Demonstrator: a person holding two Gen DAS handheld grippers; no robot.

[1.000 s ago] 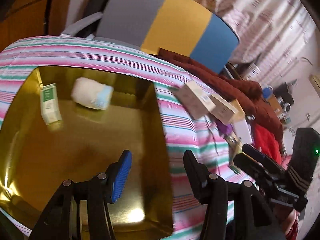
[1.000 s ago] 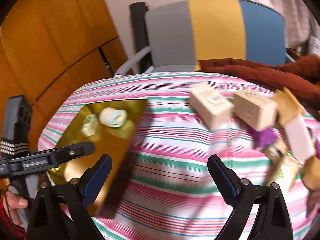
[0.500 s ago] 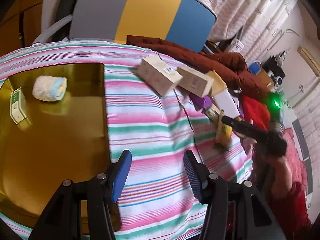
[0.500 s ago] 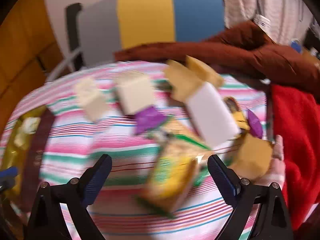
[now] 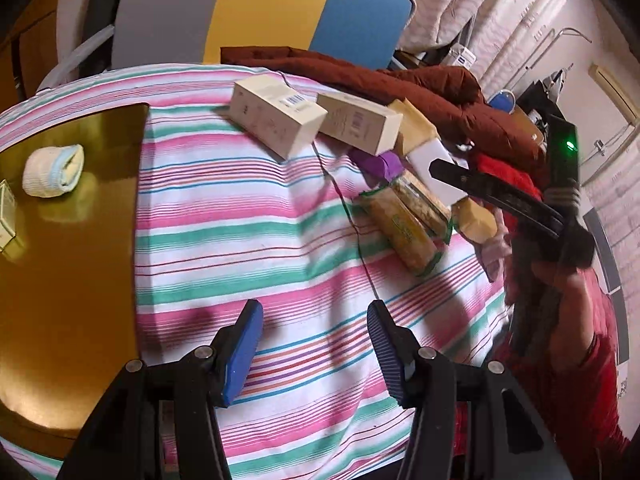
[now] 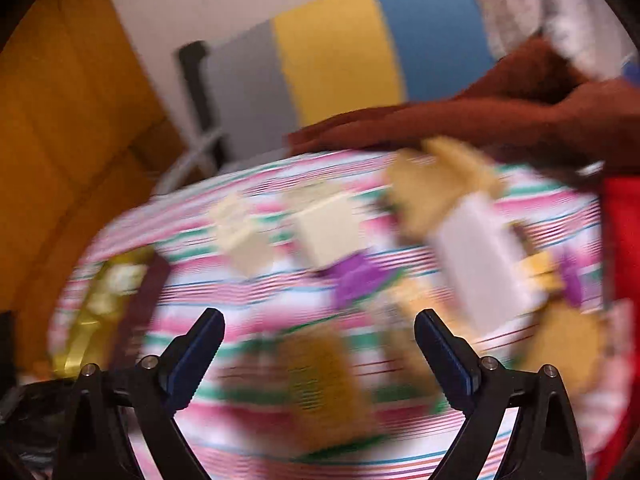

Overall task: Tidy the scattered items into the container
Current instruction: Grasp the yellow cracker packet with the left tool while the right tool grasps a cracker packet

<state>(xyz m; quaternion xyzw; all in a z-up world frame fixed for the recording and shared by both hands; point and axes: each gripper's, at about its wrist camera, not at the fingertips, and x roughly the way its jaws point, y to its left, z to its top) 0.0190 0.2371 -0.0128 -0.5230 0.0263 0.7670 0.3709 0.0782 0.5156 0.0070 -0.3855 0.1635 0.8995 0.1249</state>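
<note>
A gold tray lies at the left on the striped cloth; it holds a rolled white sock and a small green-white box. Two cream boxes, a purple item, a yellow-green snack pack, a white box and tan items lie scattered at the right. My left gripper is open and empty above bare cloth. My right gripper is open and empty, hovering over the blurred snack pack; it also shows in the left wrist view.
A grey, yellow and blue chair back stands behind the table. A dark red garment is heaped at the back right edge. A red cloth lies at the right. Wooden panels are at the left.
My left gripper has moved right, off the tray and over the cloth. My right gripper has swung toward the scattered items and is moving fast, its view blurred.
</note>
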